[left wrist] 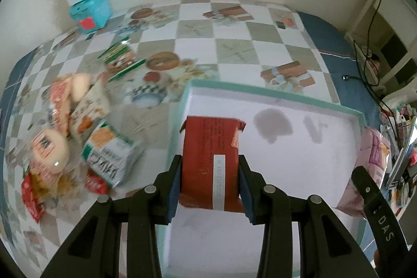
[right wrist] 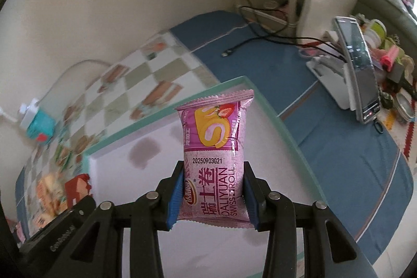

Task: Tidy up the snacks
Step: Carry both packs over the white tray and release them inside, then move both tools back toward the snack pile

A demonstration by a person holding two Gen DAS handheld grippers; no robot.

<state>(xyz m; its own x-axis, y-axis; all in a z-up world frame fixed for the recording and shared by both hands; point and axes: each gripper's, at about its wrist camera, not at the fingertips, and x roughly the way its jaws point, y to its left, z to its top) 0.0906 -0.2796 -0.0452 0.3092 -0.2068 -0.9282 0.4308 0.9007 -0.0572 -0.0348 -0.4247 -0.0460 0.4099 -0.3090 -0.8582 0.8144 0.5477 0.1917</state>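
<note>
My left gripper (left wrist: 209,181) is shut on a red snack packet (left wrist: 209,158) and holds it over the left part of a white tray with a teal rim (left wrist: 273,93). My right gripper (right wrist: 213,192) is shut on a pink Swiss roll packet (right wrist: 215,155) and holds it above the same tray (right wrist: 263,100). The pink packet also shows at the right edge of the left wrist view (left wrist: 370,160). The red packet shows low on the left in the right wrist view (right wrist: 78,186). A pile of loose snack packets (left wrist: 78,137) lies on the checked tablecloth left of the tray.
A teal and white box (left wrist: 90,7) with a white cable stands at the back left by the wall. A phone on a white stand (right wrist: 359,74) and black cables (right wrist: 260,41) lie on the blue cloth to the right. Clutter lines the far right edge.
</note>
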